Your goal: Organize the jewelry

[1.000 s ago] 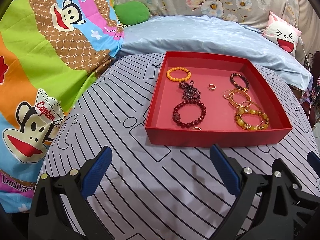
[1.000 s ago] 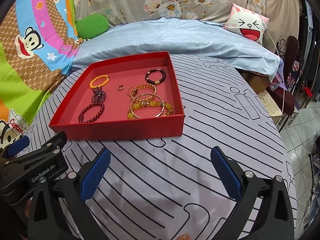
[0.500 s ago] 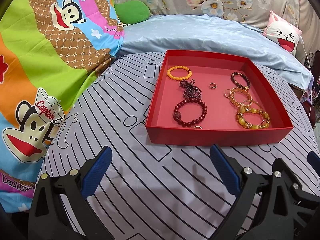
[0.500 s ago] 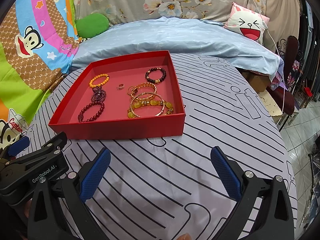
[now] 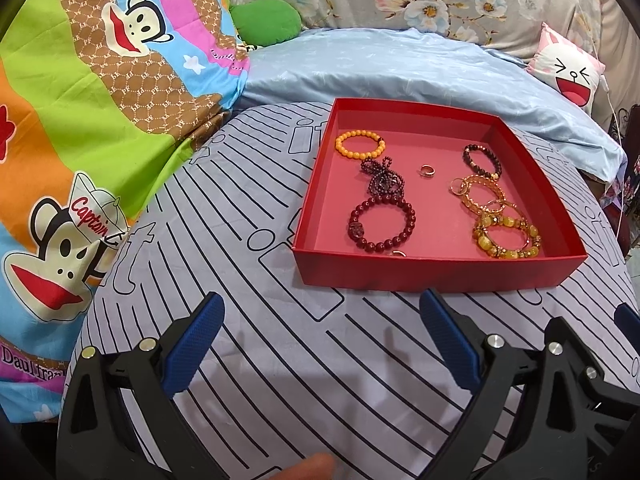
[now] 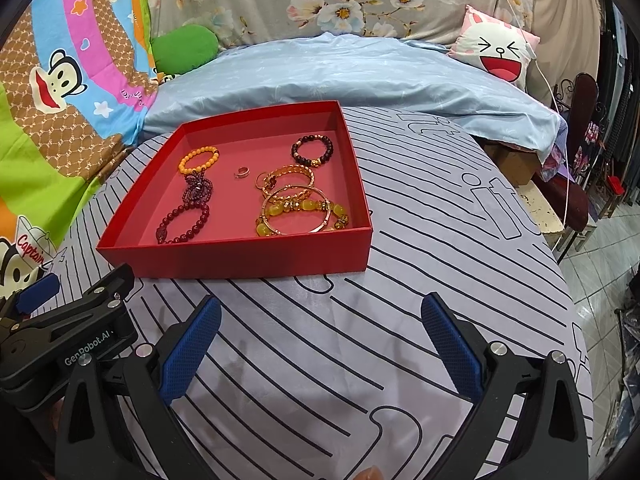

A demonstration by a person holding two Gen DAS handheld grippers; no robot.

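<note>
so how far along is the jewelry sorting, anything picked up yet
Done: all the jewelry already lies inside the shallow red cardboard tray, including the orange bead bracelet, the dark red bead bracelet, the small metal ring and the yellow stone bangles. In hand: nothing; the left gripper and right gripper are open and empty, short of the tray. Left: any picking or rearranging.

Both tongs hang side by side with nothing between their blue pads, the left tongs (image 5: 322, 344) spread wide and the right tongs (image 6: 320, 344) equally wide, a fingertip (image 5: 310, 468) showing at the left view's bottom edge.
</note>
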